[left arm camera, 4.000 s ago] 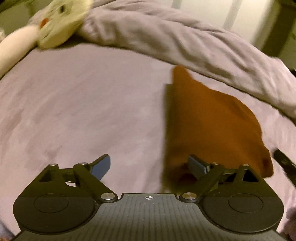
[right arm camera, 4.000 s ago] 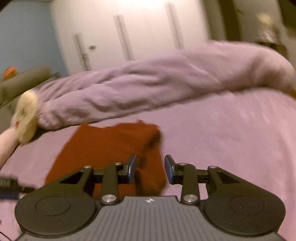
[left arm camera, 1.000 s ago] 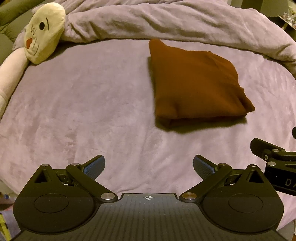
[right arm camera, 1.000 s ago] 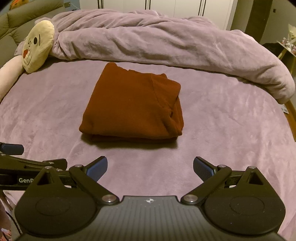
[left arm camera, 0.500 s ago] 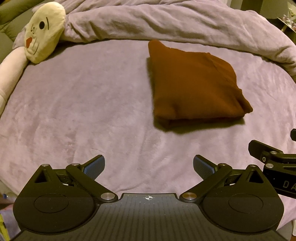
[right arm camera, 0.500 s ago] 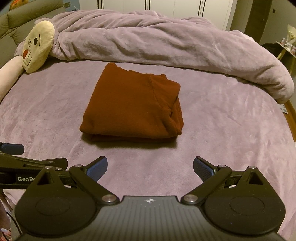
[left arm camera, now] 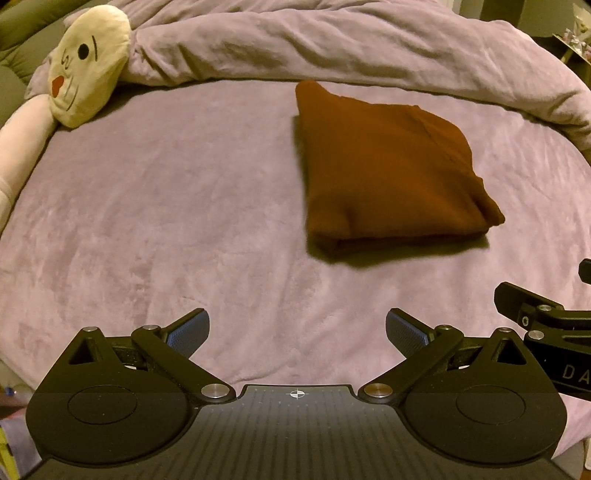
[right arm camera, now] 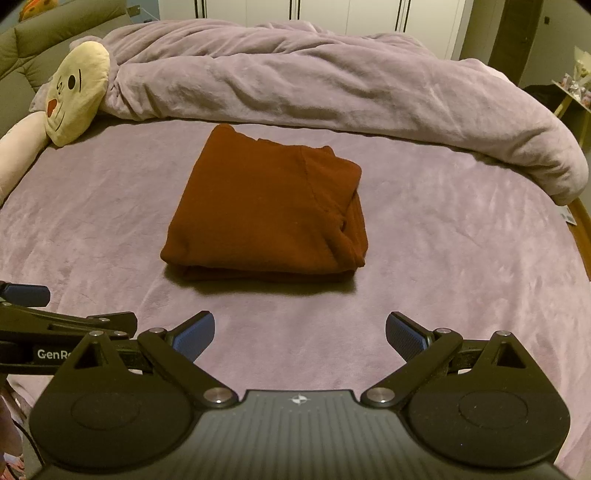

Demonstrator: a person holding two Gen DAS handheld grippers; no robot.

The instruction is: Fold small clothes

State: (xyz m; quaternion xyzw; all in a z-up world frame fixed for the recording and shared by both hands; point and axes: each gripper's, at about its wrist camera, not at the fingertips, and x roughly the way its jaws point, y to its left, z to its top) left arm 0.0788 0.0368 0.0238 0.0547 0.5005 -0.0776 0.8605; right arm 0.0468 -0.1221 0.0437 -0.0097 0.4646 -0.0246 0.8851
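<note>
A rust-brown garment (right arm camera: pixel 266 210) lies folded into a thick rectangle on the purple bed sheet (right arm camera: pixel 443 258). It also shows in the left wrist view (left arm camera: pixel 388 173), to the right of centre. My left gripper (left arm camera: pixel 297 330) is open and empty, held back from the garment near the bed's front edge. My right gripper (right arm camera: pixel 299 332) is open and empty, straight in front of the garment and apart from it. The left gripper's side shows at the left edge of the right wrist view (right arm camera: pixel 55 325).
A bunched purple duvet (right arm camera: pixel 332 88) runs along the back of the bed. A cream plush toy with a face (right arm camera: pixel 75 92) lies at the back left. White wardrobe doors (right arm camera: pixel 332 14) stand behind. A small side table (right arm camera: pixel 576 92) is at the far right.
Four seconds ago both grippers were close over the garment, the right one nearly shut. They have since drawn back and stand wide open. In the last second almost nothing has moved.
</note>
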